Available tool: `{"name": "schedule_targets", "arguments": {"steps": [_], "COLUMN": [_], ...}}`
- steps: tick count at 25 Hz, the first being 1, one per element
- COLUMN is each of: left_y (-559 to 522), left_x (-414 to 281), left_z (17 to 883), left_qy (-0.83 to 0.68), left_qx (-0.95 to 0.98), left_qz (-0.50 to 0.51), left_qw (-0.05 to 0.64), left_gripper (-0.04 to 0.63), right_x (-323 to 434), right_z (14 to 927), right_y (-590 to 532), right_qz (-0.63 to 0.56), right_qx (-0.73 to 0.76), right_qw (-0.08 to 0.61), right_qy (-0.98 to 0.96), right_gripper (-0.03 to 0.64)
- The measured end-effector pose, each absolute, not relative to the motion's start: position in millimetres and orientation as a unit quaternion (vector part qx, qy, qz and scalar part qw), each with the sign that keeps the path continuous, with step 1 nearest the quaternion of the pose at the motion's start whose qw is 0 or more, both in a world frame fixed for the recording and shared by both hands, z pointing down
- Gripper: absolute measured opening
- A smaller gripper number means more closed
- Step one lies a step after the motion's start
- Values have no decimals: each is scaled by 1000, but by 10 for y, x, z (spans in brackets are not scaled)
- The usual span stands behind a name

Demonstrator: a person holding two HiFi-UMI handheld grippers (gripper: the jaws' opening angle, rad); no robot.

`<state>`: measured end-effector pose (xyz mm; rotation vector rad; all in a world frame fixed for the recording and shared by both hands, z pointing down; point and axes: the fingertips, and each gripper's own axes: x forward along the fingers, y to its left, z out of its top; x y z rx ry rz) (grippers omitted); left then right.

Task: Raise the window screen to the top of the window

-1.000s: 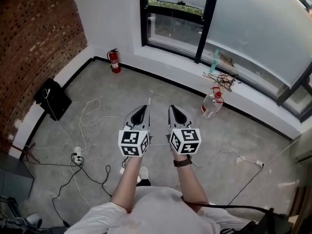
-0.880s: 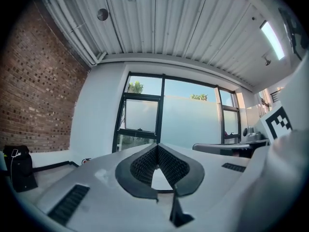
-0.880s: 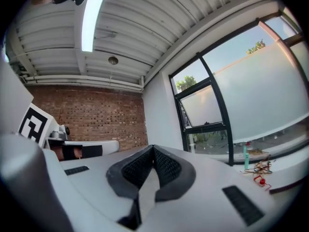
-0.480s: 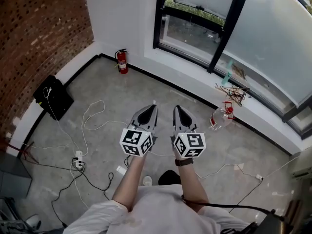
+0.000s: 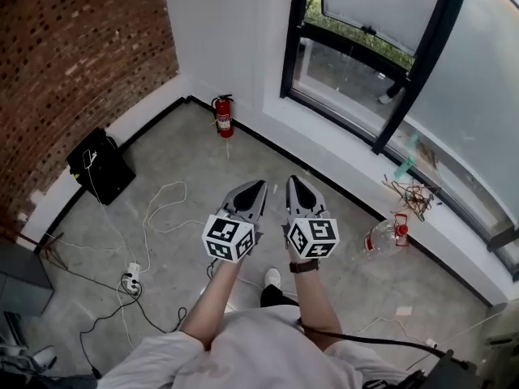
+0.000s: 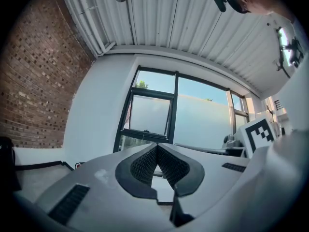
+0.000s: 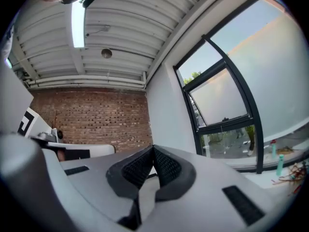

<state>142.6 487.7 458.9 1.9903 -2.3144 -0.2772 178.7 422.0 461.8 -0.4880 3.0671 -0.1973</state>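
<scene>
The black-framed window (image 5: 369, 79) runs along the far wall at the upper right of the head view. Its small sash (image 5: 381, 2) is tilted open, and a pale frosted panel (image 5: 486, 96) covers the wide pane to the right. I hold both grippers side by side at chest height, pointing level toward the window and well short of it. The left gripper (image 5: 261, 184) is shut with nothing in it, and so is the right gripper (image 5: 290, 178). In the left gripper view the closed left gripper (image 6: 157, 146) lines up under the tilted sash (image 6: 148, 115). The right gripper (image 7: 153, 148) points at the corner, with the window (image 7: 224, 103) to its right.
A red fire extinguisher (image 5: 223, 116) stands by the wall under the window's left end. A black case (image 5: 101, 166) and loose cables with a power strip (image 5: 130, 280) lie at the left. A plastic bottle (image 5: 385, 235) lies below the sill, tangled wires (image 5: 413, 191) on it. A brick wall (image 5: 73, 55) closes the left.
I have walked toward the window: it, the extinguisher and the sill have come closer and slid right and down in view. Both grippers stayed together and shut.
</scene>
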Motion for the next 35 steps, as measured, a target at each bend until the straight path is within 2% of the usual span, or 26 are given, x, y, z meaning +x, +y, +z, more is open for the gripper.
{"name": "schedule_targets", "arguments": {"steps": [4,8,16,25,30,33,35], "left_y": [4277,3763,2762,1429,601,154,-120], "left_x": [1005,670,646,129,-553,-1082,-1327], "left_z": [4378,4304,4686,4950,4812,4656,4573], "left_qy": [-770,-782,-754,-722,-717,-721,-719], "left_qx": [634,620,654,686,689,683,691], "left_qz": [-71,-68,-36,-57,-88,-100,-68], "left_qw": [24,6,50,69,64,57,42], "left_gripper": [-2,-2,-2,-2,-2,-2,-2], "right_x": [1350,1106,1105,710,97,-265,-445], "right_z": [4628,4518,4775,4950,4826,4568,4382], "right_y": [3443,2956,2068,985,256,-117,-376], "right_qz": [-101,-75,-92,-62,-50,-19,0], "right_qx": [-142,-127,-162,-200,-216,-247,-264], "right_qw": [18,30,13,-10,-7,29,49], "right_qy": [985,989,982,978,975,968,963], "right_gripper": [2,2,2,2,2,2,2]}}
